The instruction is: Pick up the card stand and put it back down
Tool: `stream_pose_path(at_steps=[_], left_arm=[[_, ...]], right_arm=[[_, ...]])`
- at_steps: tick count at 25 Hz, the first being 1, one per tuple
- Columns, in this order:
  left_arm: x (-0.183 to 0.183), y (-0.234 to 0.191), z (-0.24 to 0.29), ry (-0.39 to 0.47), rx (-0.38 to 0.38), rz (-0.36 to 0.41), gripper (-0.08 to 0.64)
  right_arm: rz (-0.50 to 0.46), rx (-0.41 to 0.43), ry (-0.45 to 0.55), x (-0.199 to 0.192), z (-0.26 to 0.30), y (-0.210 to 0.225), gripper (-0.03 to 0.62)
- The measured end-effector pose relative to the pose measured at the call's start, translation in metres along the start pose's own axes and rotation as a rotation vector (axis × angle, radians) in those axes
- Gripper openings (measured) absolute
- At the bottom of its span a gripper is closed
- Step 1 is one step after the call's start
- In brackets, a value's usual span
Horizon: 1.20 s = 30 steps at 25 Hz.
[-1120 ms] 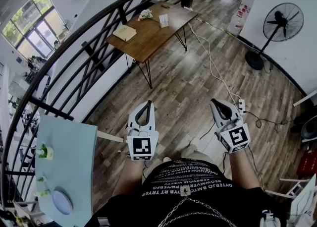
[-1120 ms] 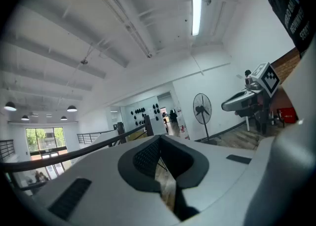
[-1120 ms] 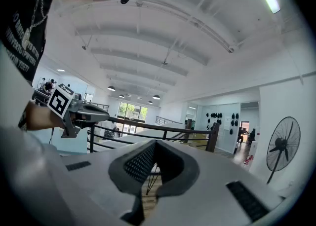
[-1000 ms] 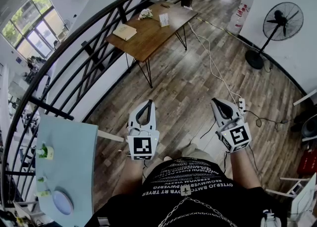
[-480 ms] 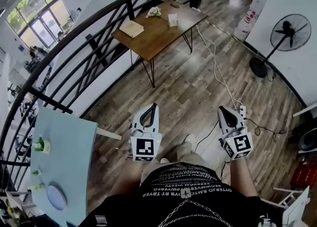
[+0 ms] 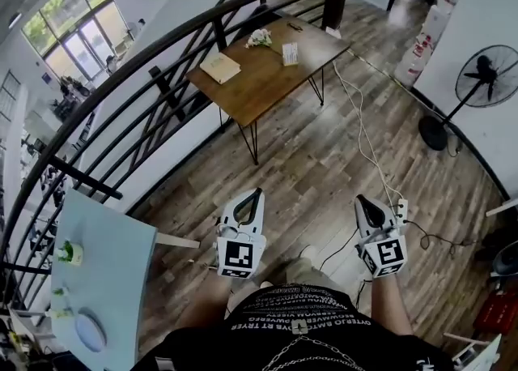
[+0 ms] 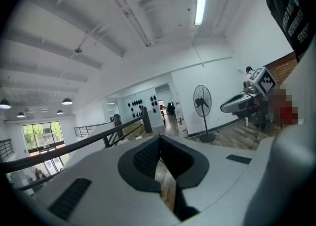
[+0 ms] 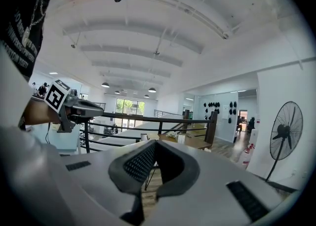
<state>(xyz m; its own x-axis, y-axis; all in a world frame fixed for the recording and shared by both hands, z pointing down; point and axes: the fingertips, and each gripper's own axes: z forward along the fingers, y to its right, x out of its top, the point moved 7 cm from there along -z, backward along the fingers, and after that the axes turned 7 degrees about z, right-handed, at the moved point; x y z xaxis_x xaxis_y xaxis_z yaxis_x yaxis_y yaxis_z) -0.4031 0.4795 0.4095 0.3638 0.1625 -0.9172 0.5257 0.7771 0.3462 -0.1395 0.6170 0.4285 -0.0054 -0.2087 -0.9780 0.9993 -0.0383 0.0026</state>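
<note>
Head view | card stand [image 6: 290,54]: small, pale, upright on wooden table [image 6: 267,82] | left tongs [image 6: 257,192], right tongs [image 6: 358,199]: closed, empty

The card stand [image 6: 290,54] is a small, pale, flat piece that stands upright on the brown wooden tabletop [image 6: 263,90]. In the head view it is on the far part of the tabletop, near the right-hand edge. It is too small there to tell its print or its exact form.
</note>
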Motion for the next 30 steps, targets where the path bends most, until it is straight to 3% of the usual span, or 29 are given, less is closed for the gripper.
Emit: stream_pose_path(at_steps=[10,15,23,26,30], left_arm=[[0.020,-0.002,0.087,-0.012,0.040,0.014,0.020],[0.037,0.010,0.124,-0.016,0.074,0.120,0.020],[0.065,0.036,0.184,0.008,0.025,0.077,0.020],[0.063,0.041,0.193,-0.006,0.019,0.027,0.020],[0.054,0.041,0.188,-0.034,0.041,0.015,0.020]], right_arm=[[-0.018,0.069,-0.055,0.008,0.062,0.060,0.014],[-0.017,0.100,-0.035,0.007,0.077,0.095,0.014],[-0.007,0.136,-0.049,0.007,0.088,0.155,0.014],[-0.005,0.136,-0.036,0.001,0.092,0.173,0.014],[0.002,0.165,-0.054,-0.005,0.094,0.174,0.014]])
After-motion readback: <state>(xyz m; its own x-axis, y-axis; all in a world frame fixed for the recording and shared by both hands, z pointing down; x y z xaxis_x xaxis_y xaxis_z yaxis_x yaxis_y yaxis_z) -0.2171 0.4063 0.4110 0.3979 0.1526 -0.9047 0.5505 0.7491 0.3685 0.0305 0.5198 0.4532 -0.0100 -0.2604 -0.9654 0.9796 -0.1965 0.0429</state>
